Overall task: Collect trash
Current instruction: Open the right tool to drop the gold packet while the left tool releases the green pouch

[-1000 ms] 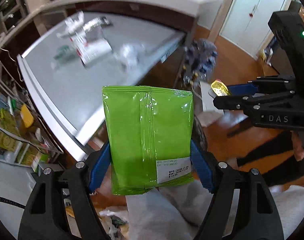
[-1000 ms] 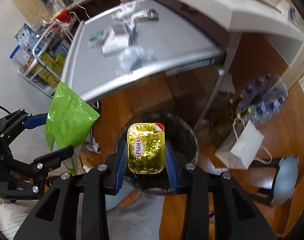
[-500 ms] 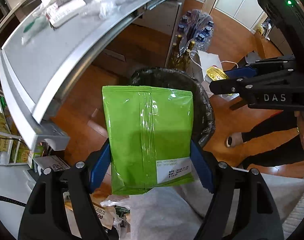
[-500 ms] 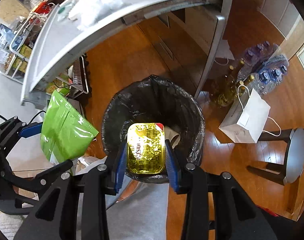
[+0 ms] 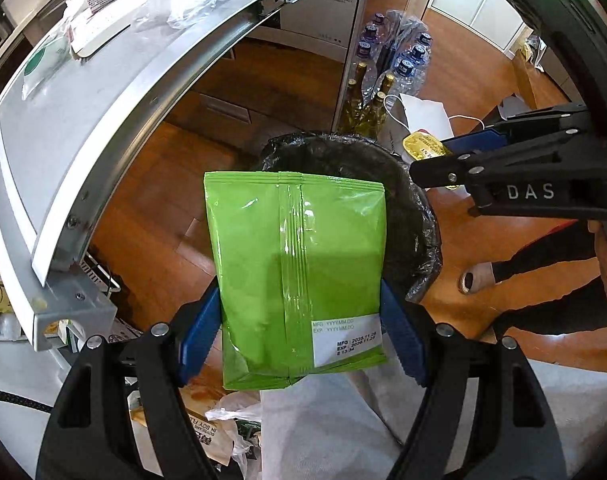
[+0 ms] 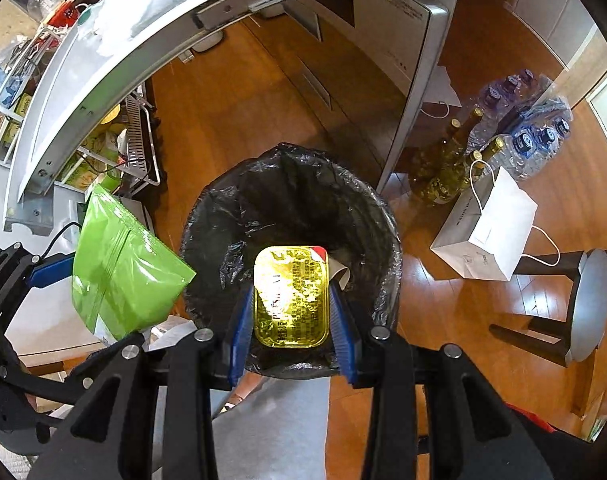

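A: Bin [image 6: 291, 200], lined with a black bag, is seen straight ahead of the right gripper [image 6: 291, 304] and below its fingers [image 6: 239, 320]. What is held between them, and why so?

B: A gold foil butter pack [image 6: 291, 296] is clamped flat by its two long edges, the blue pads pressed against it. It is held over the near half of the bin's mouth, presumably so that a release would let it fall inside and not onto the floor.

A: And the left gripper [image 5: 301, 328]?

B: A green snack pouch [image 5: 299, 272] is gripped there by its side edges near the labelled end, the fingers [image 5: 199, 332] set wide because the pouch is wide. Most of the pouch stands out beyond the fingertips. In the left wrist view the bin [image 5: 419, 208] lies behind it; in the right wrist view the pouch [image 6: 123, 276] is seen just left of the bin's rim, so it is judged not yet fully over the opening.

A: Why are both pointed steeply down?

B: So that, most likely, each item hangs toward the opening. More wrappers are left on the table [image 5: 87, 92], beyond the fingers and well apart from the bin.

A: What could go wrong?

B: The pouch, light and broad, might catch the rim if released from the side.
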{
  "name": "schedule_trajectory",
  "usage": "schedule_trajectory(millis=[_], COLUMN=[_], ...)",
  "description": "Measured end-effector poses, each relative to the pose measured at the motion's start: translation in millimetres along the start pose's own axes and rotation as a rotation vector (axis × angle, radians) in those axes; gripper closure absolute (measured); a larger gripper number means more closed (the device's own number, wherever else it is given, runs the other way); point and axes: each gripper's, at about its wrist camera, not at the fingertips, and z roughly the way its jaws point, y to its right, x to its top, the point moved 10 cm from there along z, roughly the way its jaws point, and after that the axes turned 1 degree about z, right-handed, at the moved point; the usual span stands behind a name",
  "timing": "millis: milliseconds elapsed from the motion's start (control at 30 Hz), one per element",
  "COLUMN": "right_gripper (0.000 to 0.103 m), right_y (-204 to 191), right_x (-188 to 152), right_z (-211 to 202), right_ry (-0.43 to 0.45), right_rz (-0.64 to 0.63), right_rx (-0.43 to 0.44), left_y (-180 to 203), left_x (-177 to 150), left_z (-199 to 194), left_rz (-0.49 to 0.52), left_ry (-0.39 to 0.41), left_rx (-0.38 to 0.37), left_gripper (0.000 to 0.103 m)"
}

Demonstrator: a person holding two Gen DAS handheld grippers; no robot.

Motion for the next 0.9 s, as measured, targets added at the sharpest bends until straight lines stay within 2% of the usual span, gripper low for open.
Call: schedule_trajectory(millis=[833,900], right_gripper=[0.067,0.058], right_y=[7,9], right_x=[5,6], right_z=[9,7], right_ry=[-0.021,-0.017], right_rz=[0.028,0.036], right_rx=[0.012,0.015], left_y=[1,2], left_x=[12,14], left_z=[10,9], left_rz=[0.004,0.004], left_ry=[-0.018,-0.017], left_rx=[0.011,0.014], left_gripper=[0.027,0.026])
